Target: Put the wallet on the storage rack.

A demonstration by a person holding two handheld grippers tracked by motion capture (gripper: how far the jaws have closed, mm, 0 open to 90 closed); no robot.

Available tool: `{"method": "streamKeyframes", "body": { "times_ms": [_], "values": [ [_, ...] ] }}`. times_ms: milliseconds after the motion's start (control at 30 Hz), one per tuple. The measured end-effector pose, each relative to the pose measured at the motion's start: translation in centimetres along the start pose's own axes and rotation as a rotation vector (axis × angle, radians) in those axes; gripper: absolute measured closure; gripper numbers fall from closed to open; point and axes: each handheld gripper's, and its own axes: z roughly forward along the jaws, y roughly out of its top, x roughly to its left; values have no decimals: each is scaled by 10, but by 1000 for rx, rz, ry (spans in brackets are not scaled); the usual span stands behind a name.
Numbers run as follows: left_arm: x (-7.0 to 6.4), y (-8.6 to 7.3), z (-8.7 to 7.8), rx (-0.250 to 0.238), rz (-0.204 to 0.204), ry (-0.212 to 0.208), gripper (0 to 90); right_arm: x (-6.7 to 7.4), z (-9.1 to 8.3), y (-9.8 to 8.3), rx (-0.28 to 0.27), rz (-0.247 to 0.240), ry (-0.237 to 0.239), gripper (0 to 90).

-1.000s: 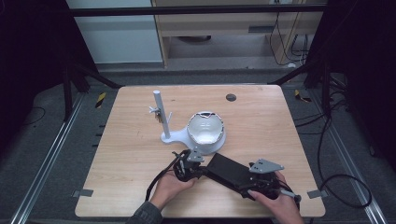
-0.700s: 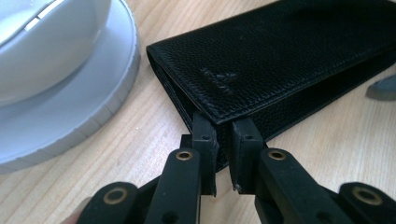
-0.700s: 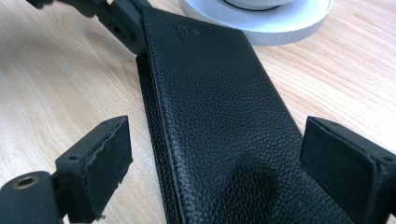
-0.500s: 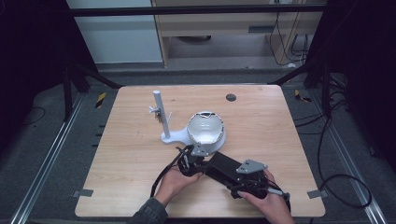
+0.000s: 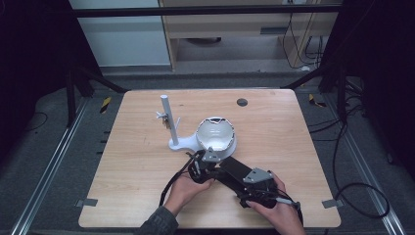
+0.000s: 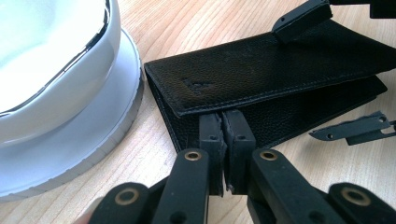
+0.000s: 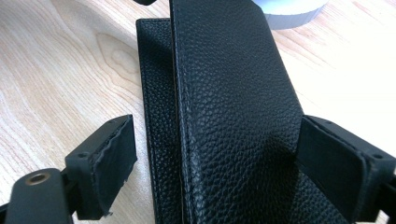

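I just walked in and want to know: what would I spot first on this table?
A black leather case lies near the front of the wooden table, with the person's left gripper and right gripper at either end of it. Just behind it stands a shiny white dish on a base with a white post.

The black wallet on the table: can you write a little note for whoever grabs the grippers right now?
Left gripper: fingers shut, pinching the lower flap's edge of the black wallet.
Right gripper: fingers wide apart, one either side of the wallet's far end, neither pressing.
The wallet lies flat on the wooden table, beside the white dish on its stand.
Done: one edge gripped.
Left: probably close the right fingers on a flap, then open it.
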Motion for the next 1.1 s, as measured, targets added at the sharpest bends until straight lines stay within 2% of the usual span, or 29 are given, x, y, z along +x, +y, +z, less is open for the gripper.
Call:
{"method": "streamKeyframes", "body": {
  "times_ms": [200,233,500,533,567,600,633,667,700,733,800,833,867,900,933,967,1000,1100],
  "values": [
    [-4,2,5,1,11,-15,878,-2,-1,1,-2,6,-9,172],
    [-5,3,6,-1,8,-19,878,-2,-1,1,1,3,-20,202],
    [-7,7,6,-17,2,-23,865,-3,0,5,26,-10,-55,275],
    [-7,7,6,-17,-1,-24,863,-2,0,6,32,-21,-69,318],
    [-8,8,6,-15,2,-23,863,-2,0,6,32,-21,-69,318],
    [-8,8,6,-16,1,-22,855,-2,0,7,36,-38,-94,410],
    [-8,8,6,-16,1,-22,848,-2,0,7,36,-38,-94,410],
    [-8,8,5,-20,-5,-19,835,-2,0,7,39,-64,-128,512],
    [-8,8,5,-20,-5,-19,812,-2,0,7,39,-64,-128,512],
    [-9,8,3,-19,-9,7,773,-2,0,7,41,-85,-151,567],
    [-9,7,1,-12,-13,48,638,-1,-1,7,35,-113,-166,634],
    [-9,7,1,-12,-13,48,559,-1,-1,7,35,-113,-166,634],
    [-8,5,-3,-10,-15,72,502,0,-3,7,23,-149,-183,706],
    [-8,5,-3,-10,-15,72,481,0,-3,7,23,-149,-183,706],
    [-8,2,-7,-13,-11,77,450,-1,-6,7,6,-169,-191,763],
    [-8,2,-7,-13,-11,77,402,-1,-6,7,6,-169,-191,763],
    [-8,1,-9,-19,-17,71,402,-2,-7,7,-8,-171,-194,784],
    [-5,-4,-14,-19,-13,53,275,-5,-13,4,-42,-195,-189,814]
  ]
}}
